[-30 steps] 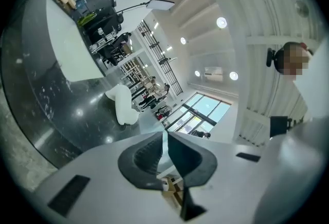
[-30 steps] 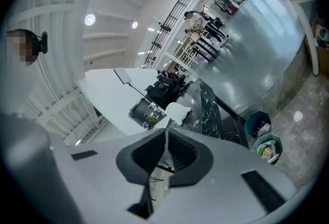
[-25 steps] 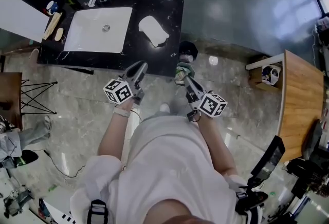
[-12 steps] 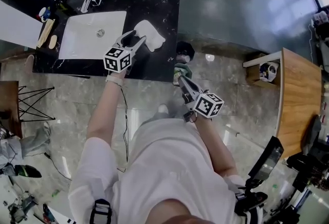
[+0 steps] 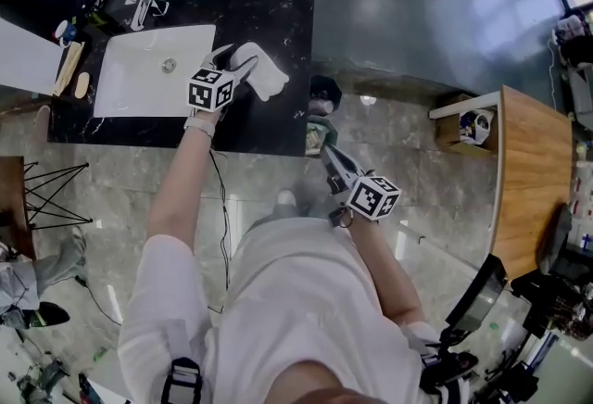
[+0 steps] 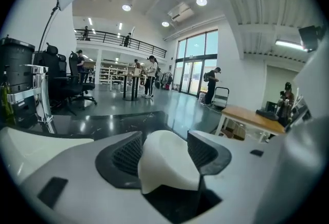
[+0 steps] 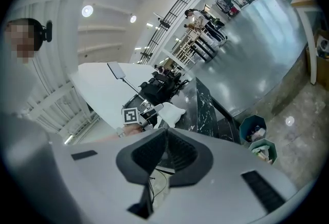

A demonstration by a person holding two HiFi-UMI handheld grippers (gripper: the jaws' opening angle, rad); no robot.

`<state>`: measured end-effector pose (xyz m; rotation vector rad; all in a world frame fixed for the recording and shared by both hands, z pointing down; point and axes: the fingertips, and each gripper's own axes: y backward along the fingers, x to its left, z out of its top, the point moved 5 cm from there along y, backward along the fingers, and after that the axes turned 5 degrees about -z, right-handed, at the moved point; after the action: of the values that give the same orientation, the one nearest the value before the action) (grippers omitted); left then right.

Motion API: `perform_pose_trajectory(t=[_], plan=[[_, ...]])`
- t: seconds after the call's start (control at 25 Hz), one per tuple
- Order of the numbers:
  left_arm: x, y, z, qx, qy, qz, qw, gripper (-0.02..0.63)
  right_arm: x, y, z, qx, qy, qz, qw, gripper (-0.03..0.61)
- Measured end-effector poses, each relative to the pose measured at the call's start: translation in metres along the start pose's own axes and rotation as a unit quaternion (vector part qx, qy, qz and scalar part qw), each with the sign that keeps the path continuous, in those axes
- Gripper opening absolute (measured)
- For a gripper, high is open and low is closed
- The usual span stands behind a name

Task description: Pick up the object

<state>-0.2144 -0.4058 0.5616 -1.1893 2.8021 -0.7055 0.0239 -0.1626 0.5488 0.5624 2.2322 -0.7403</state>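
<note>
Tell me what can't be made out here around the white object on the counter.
- White object: its underside and far end are hidden by its own bulk in the left gripper view. In the head view the left gripper, jaws just opening with it between them, covers one end.
- Small items left of the sink: too small in the head view.

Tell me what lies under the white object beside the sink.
The white object lies on the black marble counter, beside the white sink. The patch directly beneath it is covered and cannot be seen.
</note>
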Motion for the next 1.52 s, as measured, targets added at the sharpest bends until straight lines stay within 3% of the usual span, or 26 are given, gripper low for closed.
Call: perform_pose_trajectory(t=[0.4, 0.72, 0.96, 1.32, 1.44, 1.52], plan=[[0.005, -0.021, -0.019, 0.051, -0.013, -0.017, 0.9985, 0.29, -0.005, -0.002, 0.002, 0.005, -0.004, -0.01, 1.0, 0.021], [0.009, -0.025, -0.026, 0.023, 0.028, -0.017, 0.9992, 0.295, -0.018, 0.003, -0.003, 0.007, -0.01, -0.022, 1.0, 0.021], [0.006, -0.02, -0.029, 0.007, 0.016, -0.012, 0.9998, 0.293, -0.015, 0.004, -0.004, 0.007, -0.005, -0.018, 1.0, 0.021], [-0.015, -0.001, -0.041, 0.013, 0.058, -0.002, 0.9983, 0.287, -0.015, 0.009, -0.003, 0.007, -0.006, -0.011, 1.0, 0.021], [-0.017, 0.012, -0.044, 0.002, 0.12, 0.014, 0.9927, 0.284, -0.015, 0.009, -0.003, 0.009, -0.007, -0.006, 1.0, 0.021], [-0.015, 0.023, -0.048, -0.027, 0.209, 0.015, 0.9774, 0.282, -0.013, 0.01, -0.005, 0.011, -0.005, -0.002, 1.0, 0.021]])
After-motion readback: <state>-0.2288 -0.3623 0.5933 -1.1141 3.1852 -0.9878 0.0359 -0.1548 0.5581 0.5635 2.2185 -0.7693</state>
